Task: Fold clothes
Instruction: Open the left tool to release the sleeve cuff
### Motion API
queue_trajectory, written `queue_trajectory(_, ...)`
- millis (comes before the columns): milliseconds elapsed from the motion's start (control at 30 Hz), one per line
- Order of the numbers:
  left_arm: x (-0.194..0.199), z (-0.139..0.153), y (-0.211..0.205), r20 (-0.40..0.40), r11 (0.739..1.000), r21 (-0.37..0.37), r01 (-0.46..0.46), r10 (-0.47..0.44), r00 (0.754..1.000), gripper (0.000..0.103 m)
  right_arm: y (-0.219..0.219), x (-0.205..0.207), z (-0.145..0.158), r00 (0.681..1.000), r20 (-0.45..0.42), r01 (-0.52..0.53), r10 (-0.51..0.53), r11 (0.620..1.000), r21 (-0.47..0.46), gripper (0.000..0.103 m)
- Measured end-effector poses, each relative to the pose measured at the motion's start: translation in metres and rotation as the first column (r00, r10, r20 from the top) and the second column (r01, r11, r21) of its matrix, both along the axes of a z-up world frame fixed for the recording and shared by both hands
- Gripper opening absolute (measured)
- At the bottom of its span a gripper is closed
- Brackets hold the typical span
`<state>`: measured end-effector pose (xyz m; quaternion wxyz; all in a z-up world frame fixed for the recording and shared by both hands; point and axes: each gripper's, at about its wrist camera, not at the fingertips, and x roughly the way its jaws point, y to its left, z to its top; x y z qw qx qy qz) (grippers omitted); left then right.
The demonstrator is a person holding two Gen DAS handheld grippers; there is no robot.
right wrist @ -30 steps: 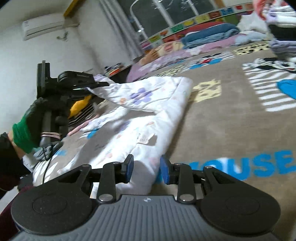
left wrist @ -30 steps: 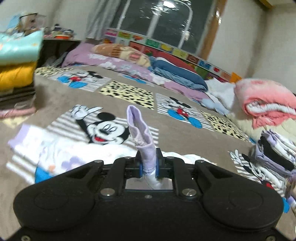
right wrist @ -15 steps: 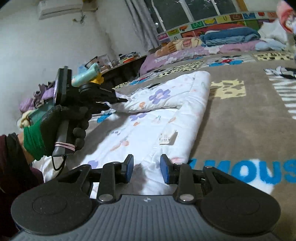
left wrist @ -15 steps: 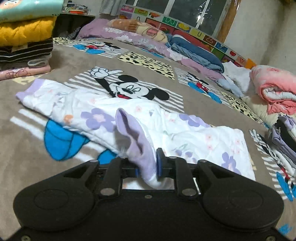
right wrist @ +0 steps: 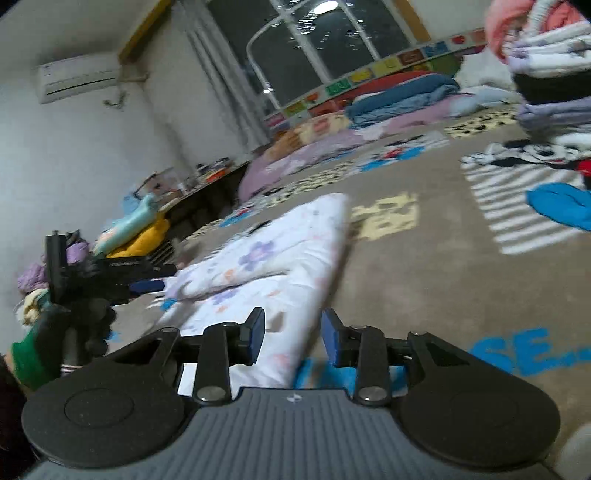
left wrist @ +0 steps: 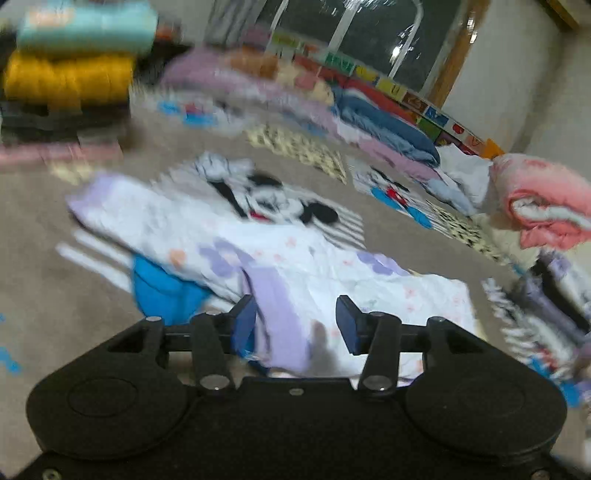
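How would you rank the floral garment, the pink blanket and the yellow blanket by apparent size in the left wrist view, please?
1. Floral garment, clearly largest, though it is nearest the camera.
2. Pink blanket and yellow blanket look about alike; blur and differing distance prevent ranking them.

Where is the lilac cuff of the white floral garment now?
In the left wrist view, the lilac cuff lies between the open left gripper's jaws, nearer the left one, on the white floral garment.

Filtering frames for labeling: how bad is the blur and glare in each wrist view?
Left wrist view: heavy motion blur, worst at the clothes stack; the floral garment is smeared, the left gripper sharp. Right wrist view: milder blur, lamp glare on the window.
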<state>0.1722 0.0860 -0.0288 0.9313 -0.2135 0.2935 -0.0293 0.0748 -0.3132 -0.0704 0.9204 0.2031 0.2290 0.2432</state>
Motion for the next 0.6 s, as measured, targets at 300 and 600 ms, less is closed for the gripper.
queue_trajectory(300, -0.004, 0.027, -0.001, 0.1, 1.0, -0.004, -0.018, 0.019, 0.995, 0.007, 0.041, -0.003, -0.004, 0.988, -0.019, -0.152, 0.151, 0.982, -0.11, 0.037)
queue_trajectory(600, -0.052, 0.009, -0.033, 0.029, 0.974, 0.225, -0.026, 0.02, 0.999, 0.02, 0.019, -0.001, -0.003, 0.997, -0.023, -0.069, 0.07, 0.996, 0.059, 0.037)
